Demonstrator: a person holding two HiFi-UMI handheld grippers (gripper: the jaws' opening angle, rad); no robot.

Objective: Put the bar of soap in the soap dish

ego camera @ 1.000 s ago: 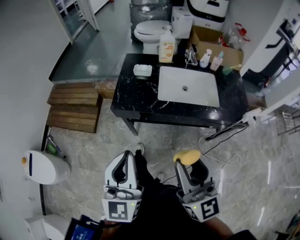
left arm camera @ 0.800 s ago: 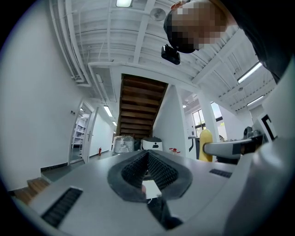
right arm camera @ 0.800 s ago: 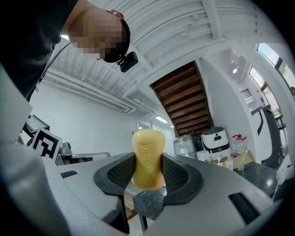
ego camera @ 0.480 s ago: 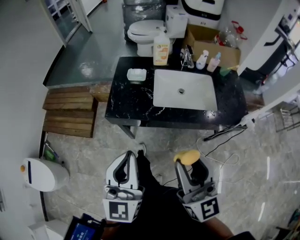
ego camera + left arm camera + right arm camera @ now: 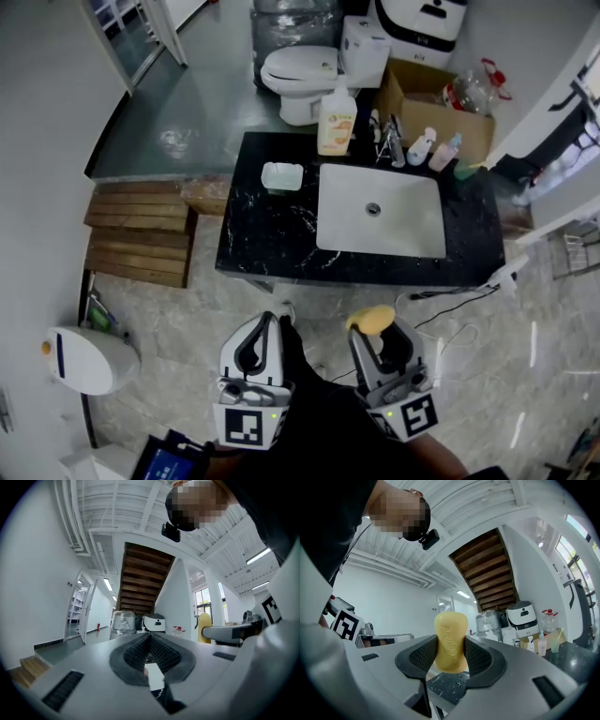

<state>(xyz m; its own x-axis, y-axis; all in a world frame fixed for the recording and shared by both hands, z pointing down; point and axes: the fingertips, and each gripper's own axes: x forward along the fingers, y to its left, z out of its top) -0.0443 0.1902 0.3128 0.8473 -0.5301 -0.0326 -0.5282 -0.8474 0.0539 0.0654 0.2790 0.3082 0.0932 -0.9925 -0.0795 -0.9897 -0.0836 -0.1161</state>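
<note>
A yellow bar of soap (image 5: 372,318) stands upright between the jaws of my right gripper (image 5: 374,330), which is shut on it; the right gripper view shows the soap (image 5: 451,641) pinched at its lower half. My left gripper (image 5: 263,323) is shut with nothing in it, its pads (image 5: 161,654) pressed together. Both grippers hang over the floor, short of the black counter (image 5: 262,239). The pale soap dish (image 5: 282,176) sits empty on the counter's left part, beside the white sink (image 5: 394,234).
A lotion bottle (image 5: 337,105), a tap and small bottles (image 5: 422,145) line the counter's back edge. Behind are a toilet (image 5: 300,67) and a cardboard box (image 5: 431,103). Wooden steps (image 5: 141,234) and a white bin (image 5: 84,333) stand left; a cable (image 5: 450,295) crosses the floor.
The counter has come lower and closer in the head view. Both grippers sit slightly lower in frame, the right one still holding the soap.
</note>
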